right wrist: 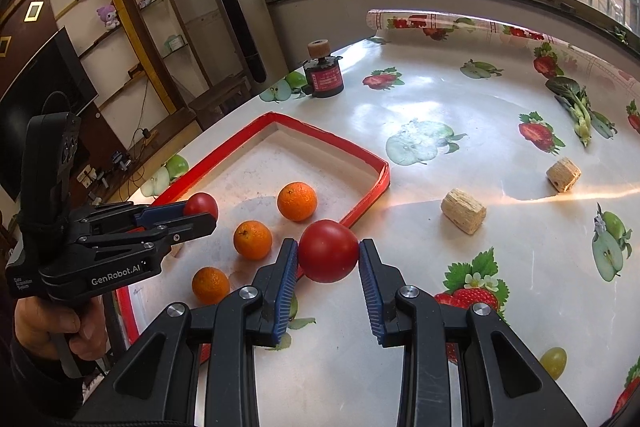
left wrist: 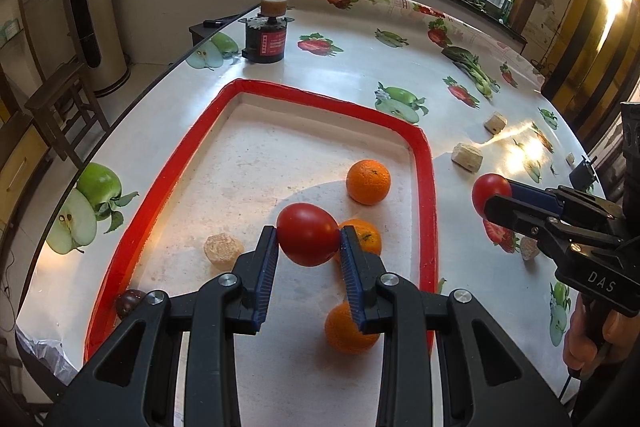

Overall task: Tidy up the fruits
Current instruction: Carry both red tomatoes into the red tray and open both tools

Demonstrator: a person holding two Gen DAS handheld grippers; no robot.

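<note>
A glossy fruit-printed worktop (left wrist: 352, 75) carries a shallow red-rimmed tray (left wrist: 428, 187). The left hand-held gripper (left wrist: 308, 239) pinches a round red tomato (left wrist: 306, 239) above the tray's three oranges (left wrist: 368, 181); at 3 o'clock, the right hand-held gripper (right wrist: 328, 253) clamps another red tomato (right wrist: 328, 251) over the tray's edge.

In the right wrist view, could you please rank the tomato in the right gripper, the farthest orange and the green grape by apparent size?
1. tomato in the right gripper, nearest the camera
2. farthest orange
3. green grape
</note>
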